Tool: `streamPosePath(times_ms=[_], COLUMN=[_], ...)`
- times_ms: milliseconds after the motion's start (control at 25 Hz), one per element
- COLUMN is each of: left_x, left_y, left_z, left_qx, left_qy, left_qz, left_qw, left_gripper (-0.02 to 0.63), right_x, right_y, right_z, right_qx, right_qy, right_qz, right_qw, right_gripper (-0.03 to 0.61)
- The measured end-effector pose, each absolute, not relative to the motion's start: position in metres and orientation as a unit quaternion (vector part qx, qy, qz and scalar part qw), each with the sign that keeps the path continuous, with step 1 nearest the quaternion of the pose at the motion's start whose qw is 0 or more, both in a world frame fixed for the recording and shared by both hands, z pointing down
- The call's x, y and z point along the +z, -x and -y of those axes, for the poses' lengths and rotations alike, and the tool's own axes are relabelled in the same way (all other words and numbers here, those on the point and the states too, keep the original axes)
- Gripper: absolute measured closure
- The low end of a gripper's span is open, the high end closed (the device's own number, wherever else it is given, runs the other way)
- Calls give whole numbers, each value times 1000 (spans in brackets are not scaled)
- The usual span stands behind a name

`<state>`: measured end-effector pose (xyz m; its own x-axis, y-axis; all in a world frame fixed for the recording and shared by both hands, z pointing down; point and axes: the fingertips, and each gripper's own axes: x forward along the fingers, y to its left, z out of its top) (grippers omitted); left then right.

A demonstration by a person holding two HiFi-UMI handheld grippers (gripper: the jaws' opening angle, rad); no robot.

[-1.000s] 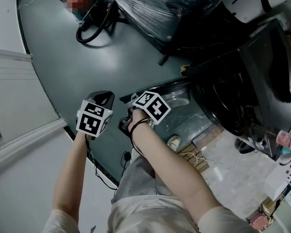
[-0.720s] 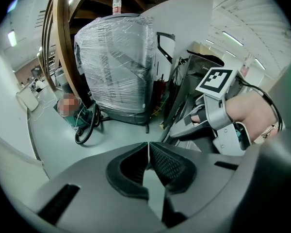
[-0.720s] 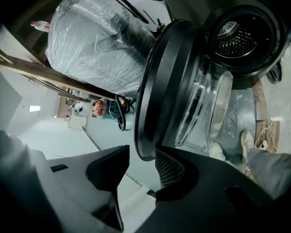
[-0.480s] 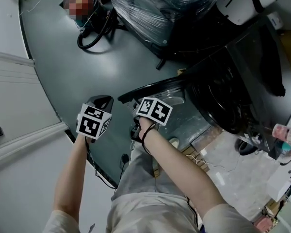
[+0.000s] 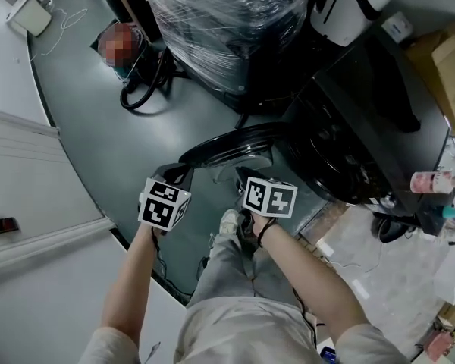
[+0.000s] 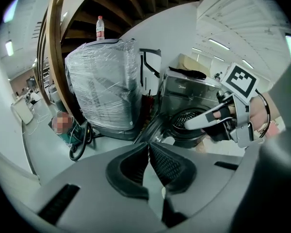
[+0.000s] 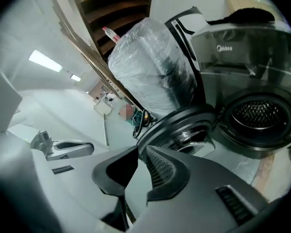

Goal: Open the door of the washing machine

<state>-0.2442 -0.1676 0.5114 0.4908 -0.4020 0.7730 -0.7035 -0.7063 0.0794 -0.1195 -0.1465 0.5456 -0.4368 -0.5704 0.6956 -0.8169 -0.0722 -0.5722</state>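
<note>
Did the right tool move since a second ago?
Yes. Judged against the washing machine in the head view, the right tool has come back toward the person's legs, off the door rim; its jaws are closing on nothing.

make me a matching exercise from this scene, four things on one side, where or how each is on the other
Things:
1. door
2. bottle
3. hose
4. left gripper

Place or state:
a. on top of the wrapped stack
b. shut, nothing held
c. swung open
d. looped on the floor

Pairs: 1-c, 2-a, 3-d, 4-b
</note>
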Motion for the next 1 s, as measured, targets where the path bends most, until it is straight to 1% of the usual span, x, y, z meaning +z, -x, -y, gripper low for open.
streamPosePath(times_ms=[160, 400, 480, 600, 680, 800, 880, 1000], left_x=[477, 416, 394, 356, 331, 292, 266, 231], left_y=[211, 155, 137, 106, 85, 58, 43, 27], left_z=[166, 166, 163, 156, 150, 141, 132, 117], left_qx=[347, 292, 283, 268, 250, 199, 165, 135], left_qy=[-860, -890, -900, -917, -927, -943, -952, -957], left_qz=[330, 321, 313, 294, 279, 266, 259, 255], left_qw=[176, 138, 108, 42, 15, 13, 16, 0], left_gripper=[586, 586, 586, 586, 586, 586, 586, 586], right_x=[494, 417, 389, 344, 316, 277, 254, 218], right_y=[76, 6, -13, -37, -50, -63, -71, -83], right_z=[143, 130, 122, 108, 99, 85, 74, 55], right_qx=[452, 334, 303, 256, 215, 151, 123, 89], right_qy=[-537, -584, -596, -613, -624, -630, -634, -644], right_qz=[705, 731, 736, 741, 744, 752, 755, 753], right_qw=[105, 112, 107, 99, 103, 117, 115, 99], right_gripper=[511, 525, 529, 531, 531, 531, 531, 531])
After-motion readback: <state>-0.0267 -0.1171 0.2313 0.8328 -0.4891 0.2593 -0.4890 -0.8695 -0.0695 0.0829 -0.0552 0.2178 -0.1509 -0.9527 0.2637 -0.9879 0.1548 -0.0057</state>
